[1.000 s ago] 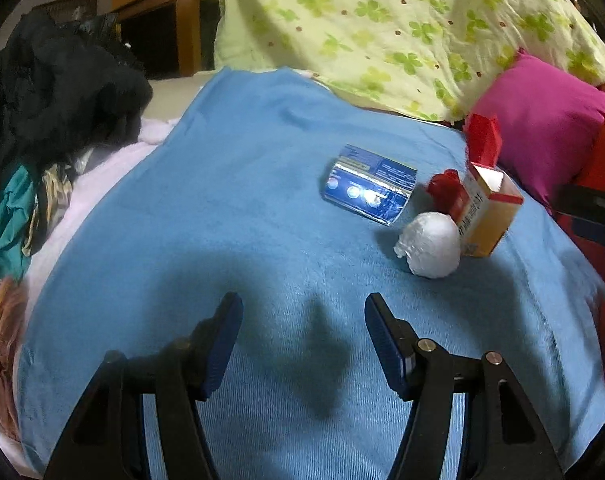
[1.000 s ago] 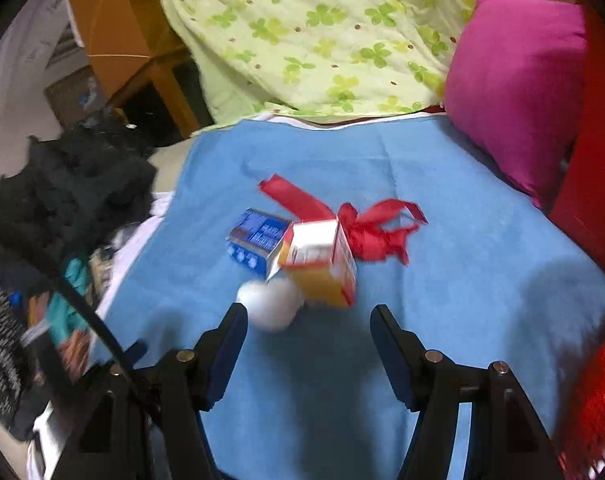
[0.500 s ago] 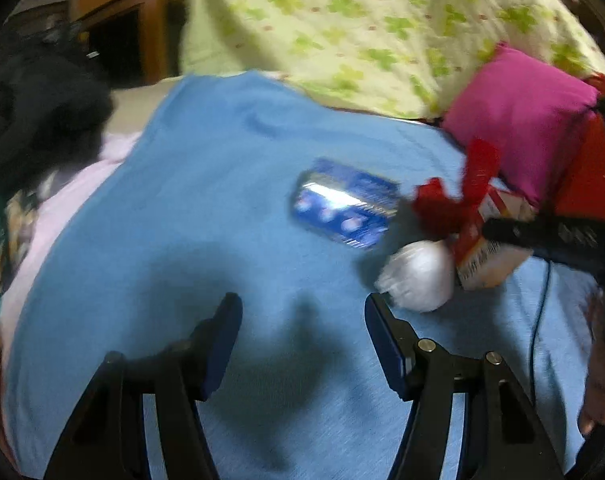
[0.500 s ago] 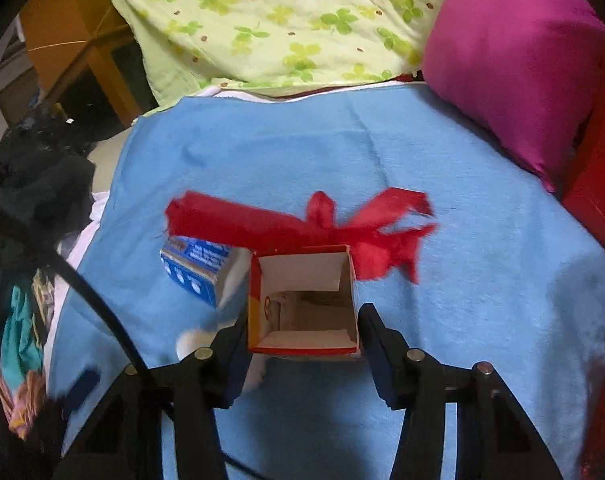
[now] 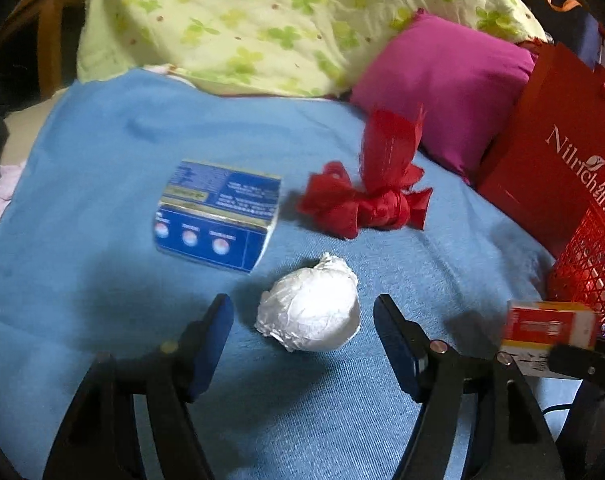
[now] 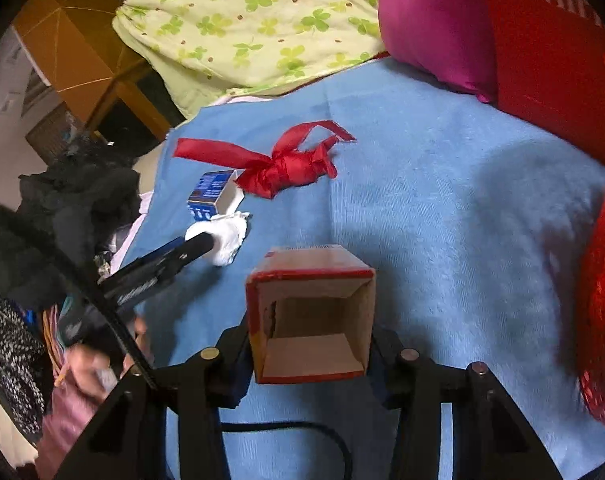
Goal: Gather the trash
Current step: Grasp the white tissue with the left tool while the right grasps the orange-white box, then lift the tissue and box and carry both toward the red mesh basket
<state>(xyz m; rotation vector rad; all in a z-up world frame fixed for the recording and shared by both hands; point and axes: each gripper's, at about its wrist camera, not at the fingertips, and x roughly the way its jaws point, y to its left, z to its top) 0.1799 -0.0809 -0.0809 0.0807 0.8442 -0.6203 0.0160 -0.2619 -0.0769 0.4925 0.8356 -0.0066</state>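
Observation:
On the blue blanket (image 5: 102,140) lie a crumpled white paper ball (image 5: 310,310), a blue carton (image 5: 218,216) and a red ribbon bow (image 5: 366,200). My left gripper (image 5: 302,344) is open, its fingers on either side of the white ball, just short of it. My right gripper (image 6: 310,344) is shut on an open red and yellow cardboard box (image 6: 310,316), lifted above the blanket. The box also shows in the left wrist view (image 5: 550,328) near the red mesh basket (image 5: 586,276). In the right wrist view the ball (image 6: 226,236), carton (image 6: 214,194) and ribbon (image 6: 286,164) lie beyond the box.
A red paper bag (image 5: 558,148) and a magenta pillow (image 5: 446,84) stand at the right. A green flowered quilt (image 5: 262,16) lies behind. Dark clothes (image 6: 62,216) pile up left of the blanket. The basket shows at the right edge in the right wrist view (image 6: 602,300).
My right gripper closed on the cardboard box and lifted it away to the right toward the basket. My left gripper moved forward to the white ball.

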